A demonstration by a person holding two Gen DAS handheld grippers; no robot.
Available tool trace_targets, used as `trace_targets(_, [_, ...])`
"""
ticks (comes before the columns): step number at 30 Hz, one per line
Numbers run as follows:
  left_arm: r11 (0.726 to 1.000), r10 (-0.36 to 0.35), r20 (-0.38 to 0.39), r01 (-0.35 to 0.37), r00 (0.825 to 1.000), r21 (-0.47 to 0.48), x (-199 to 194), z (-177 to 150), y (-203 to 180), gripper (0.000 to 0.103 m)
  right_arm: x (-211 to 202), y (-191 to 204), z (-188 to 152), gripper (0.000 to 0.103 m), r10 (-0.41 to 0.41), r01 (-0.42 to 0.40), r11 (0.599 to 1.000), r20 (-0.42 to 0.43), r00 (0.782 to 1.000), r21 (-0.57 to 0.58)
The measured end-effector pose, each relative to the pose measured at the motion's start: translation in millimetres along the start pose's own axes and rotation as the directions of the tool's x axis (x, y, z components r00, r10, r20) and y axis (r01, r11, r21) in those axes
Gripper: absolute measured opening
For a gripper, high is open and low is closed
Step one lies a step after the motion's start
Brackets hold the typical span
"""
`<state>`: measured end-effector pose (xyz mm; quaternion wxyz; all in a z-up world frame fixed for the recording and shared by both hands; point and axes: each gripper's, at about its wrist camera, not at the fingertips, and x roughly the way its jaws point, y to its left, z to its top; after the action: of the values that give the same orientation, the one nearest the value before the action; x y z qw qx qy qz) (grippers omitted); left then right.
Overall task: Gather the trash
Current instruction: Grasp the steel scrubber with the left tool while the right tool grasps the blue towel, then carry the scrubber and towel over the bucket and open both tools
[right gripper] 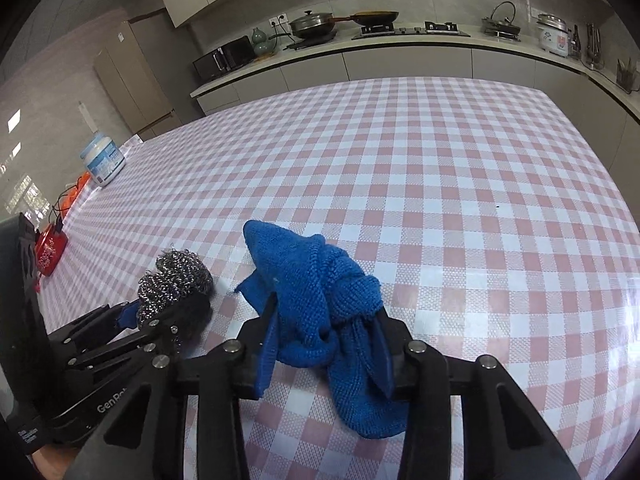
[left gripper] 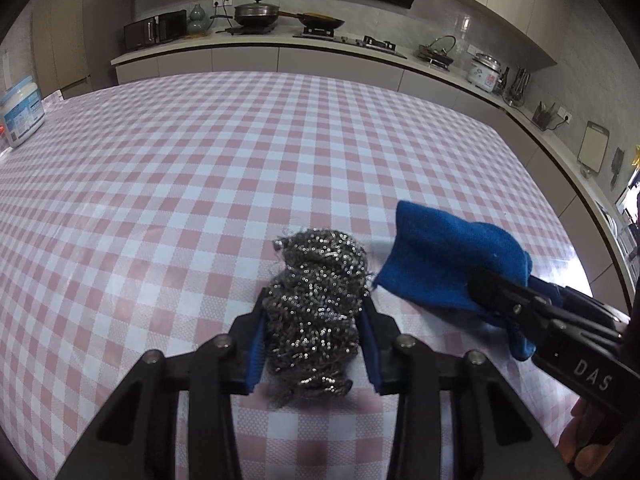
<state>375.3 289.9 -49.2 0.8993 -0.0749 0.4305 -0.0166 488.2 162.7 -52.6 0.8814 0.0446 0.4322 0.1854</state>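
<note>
Currently we log: left gripper (left gripper: 314,312) — jaws clamped on steel wool scrubber (left gripper: 316,304), scrubber resting on checked tablecloth (left gripper: 280,152). Right gripper (right gripper: 326,328) — jaws closed tight on bunched blue cloth (right gripper: 320,300), cloth draped over tablecloth just beside scrubber. We note white tub (right gripper: 105,160) at far table edge, red item (right gripper: 50,250) near it, well apart from both.

Left gripper (left gripper: 314,322) and right gripper (right gripper: 326,334) angled downward (jaws clamped).
</note>
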Motion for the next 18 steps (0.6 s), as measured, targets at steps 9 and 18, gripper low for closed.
trace_targets(9, [0.999, -0.028, 0.032, 0.027, 0.999, 0.017, -21.7, 0.1, -26.1, 0.041, -48.5, -30.6, -10.9, 0.043, 0.001, -0.003, 0.999, 0.043, 0.999, 0.047])
trace_targets(18, [0.996, -0.07, 0.038, 0.068, 0.997, 0.066, -34.6, -10.1, -76.9, 0.041, -100.3, -76.2, -39.7, 0.043, -0.012, 0.003, 0.993, 0.074, 0.997, 0.115])
